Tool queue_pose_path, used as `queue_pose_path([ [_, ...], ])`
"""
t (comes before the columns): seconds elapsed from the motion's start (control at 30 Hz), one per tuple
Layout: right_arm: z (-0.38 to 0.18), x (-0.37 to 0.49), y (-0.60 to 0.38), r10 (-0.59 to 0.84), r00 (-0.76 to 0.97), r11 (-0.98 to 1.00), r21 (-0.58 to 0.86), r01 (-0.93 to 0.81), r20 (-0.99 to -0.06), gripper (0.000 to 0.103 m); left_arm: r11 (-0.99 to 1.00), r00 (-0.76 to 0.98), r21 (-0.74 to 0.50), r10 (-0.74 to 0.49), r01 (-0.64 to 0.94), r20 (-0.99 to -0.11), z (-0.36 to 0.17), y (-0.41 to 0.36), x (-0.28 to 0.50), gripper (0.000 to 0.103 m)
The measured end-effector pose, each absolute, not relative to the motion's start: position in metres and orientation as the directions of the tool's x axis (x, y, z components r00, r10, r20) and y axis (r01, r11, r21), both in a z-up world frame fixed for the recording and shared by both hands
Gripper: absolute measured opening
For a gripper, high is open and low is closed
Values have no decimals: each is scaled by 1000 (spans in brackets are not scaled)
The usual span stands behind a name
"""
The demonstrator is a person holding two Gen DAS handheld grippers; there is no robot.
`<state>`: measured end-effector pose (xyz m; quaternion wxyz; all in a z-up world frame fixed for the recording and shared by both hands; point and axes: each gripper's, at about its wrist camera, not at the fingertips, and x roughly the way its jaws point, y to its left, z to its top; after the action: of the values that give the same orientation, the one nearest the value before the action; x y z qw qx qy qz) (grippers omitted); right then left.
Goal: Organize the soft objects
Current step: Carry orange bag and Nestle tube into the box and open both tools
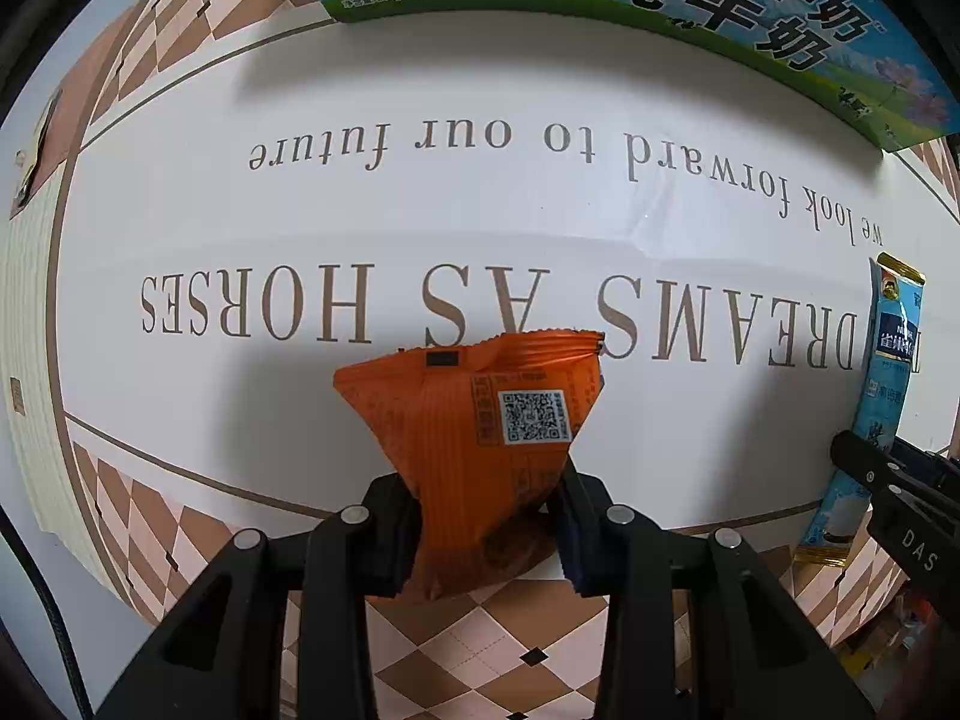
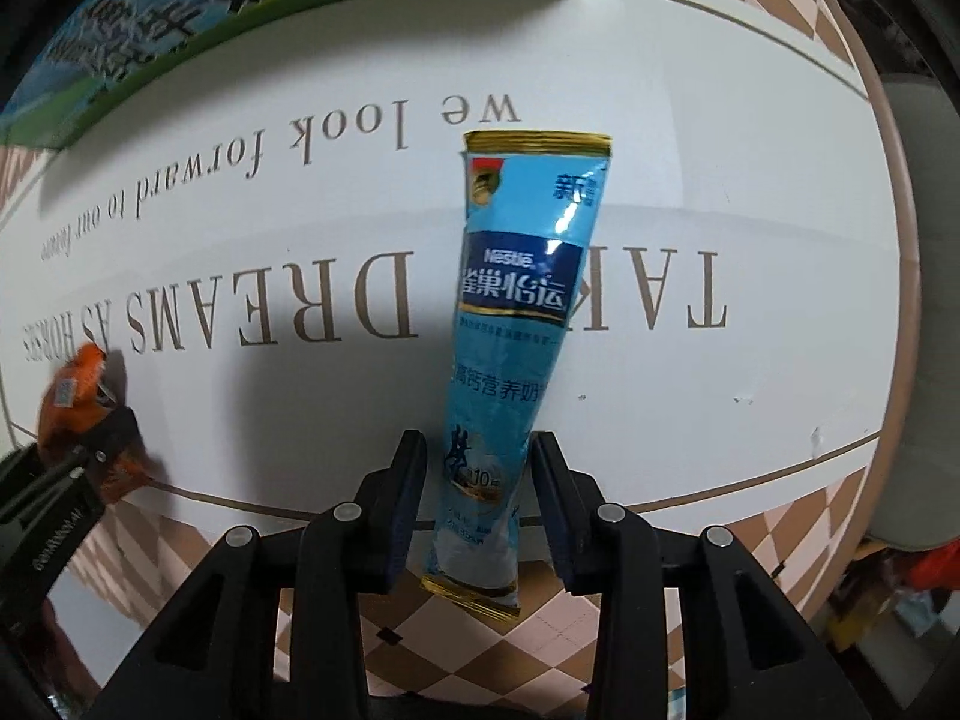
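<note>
My left gripper [image 1: 489,492] is shut on an orange snack packet [image 1: 480,420] with a QR code and holds it over the near part of the white mat [image 1: 420,228]. My right gripper [image 2: 477,480] stands around the lower part of a long blue Nestle milk powder sachet [image 2: 522,312]; its pads touch the sachet's sides. The sachet also shows at the right edge of the left wrist view [image 1: 882,372], and the orange packet at the left edge of the right wrist view [image 2: 78,396].
A green and blue milk carton box [image 1: 660,6] stands at the far side of the mat, also in the right wrist view [image 2: 180,18]. The mat has brown lettering and a checkered brown border [image 1: 480,648]. The table edge curves at the right [image 2: 900,240].
</note>
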<state>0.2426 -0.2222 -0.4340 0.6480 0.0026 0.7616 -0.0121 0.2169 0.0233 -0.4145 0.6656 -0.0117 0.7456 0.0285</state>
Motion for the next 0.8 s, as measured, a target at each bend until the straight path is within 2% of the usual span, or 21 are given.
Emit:
queue_pose_path([
  [0.1,-431,241,-217,-16,-152,1000,-17,8,-988,36,998,-114,26,20,-57,-993,-416,20,217,34],
  [0.13,-429,241,-216,-17,-149,1000,-17,1,-989,25,998,-113,27,20,-58,-993,-420,25,217,33],
  [0.23,-423,241,-219,-31,-144,999,-28,-24,-989,19,998,-112,12,5,-64,-994,-413,24,217,30],
  [0.37,-402,232,-219,29,-140,999,32,-17,-990,16,998,-33,-53,-54,-32,-998,-362,15,221,30],
  [0.63,-272,254,-229,184,46,982,182,-44,-982,16,984,178,-175,-175,17,-968,-233,6,277,30],
  [0.8,-192,312,-243,196,196,980,186,-69,-961,16,991,233,-121,-130,53,-964,-209,5,340,30],
])
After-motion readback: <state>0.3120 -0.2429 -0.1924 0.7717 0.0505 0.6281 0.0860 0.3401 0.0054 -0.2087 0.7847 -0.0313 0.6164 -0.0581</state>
